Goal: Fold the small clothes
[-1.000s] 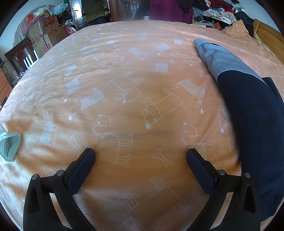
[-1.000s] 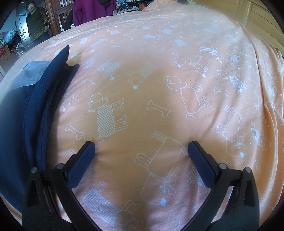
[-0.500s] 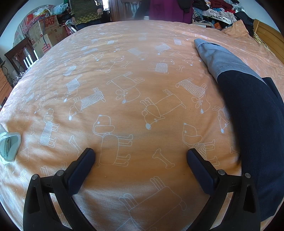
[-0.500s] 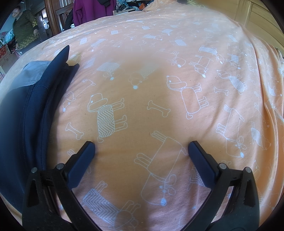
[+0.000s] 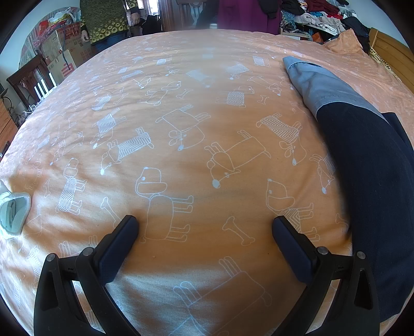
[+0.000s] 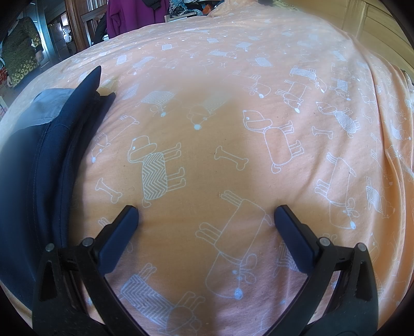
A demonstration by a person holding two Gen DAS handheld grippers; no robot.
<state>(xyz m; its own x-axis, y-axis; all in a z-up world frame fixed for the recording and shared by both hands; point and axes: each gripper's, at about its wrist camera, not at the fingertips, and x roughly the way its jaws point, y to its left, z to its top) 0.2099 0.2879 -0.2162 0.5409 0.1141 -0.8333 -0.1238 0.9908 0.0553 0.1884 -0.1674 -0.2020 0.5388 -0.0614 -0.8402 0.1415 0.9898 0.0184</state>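
A folded navy garment (image 5: 367, 181) with a grey-blue end lies on the orange dog-print bedsheet (image 5: 196, 124), along the right side of the left wrist view. The same navy garment (image 6: 33, 165) shows at the left edge of the right wrist view. My left gripper (image 5: 204, 226) is open over bare sheet, left of the garment, holding nothing. My right gripper (image 6: 206, 214) is open over bare bedsheet (image 6: 233, 124), to the right of the garment, with empty fingers.
A small pale green-white item (image 5: 13, 212) lies at the bed's left edge. A person in a patterned green top (image 5: 103, 20) stands beyond the far edge by cardboard boxes (image 5: 62, 56). Piled clothes (image 5: 318, 15) and a wooden headboard (image 5: 390, 51) sit far right.
Both grippers and the garment stay put. The person at the far side of the bed has moved across the background.
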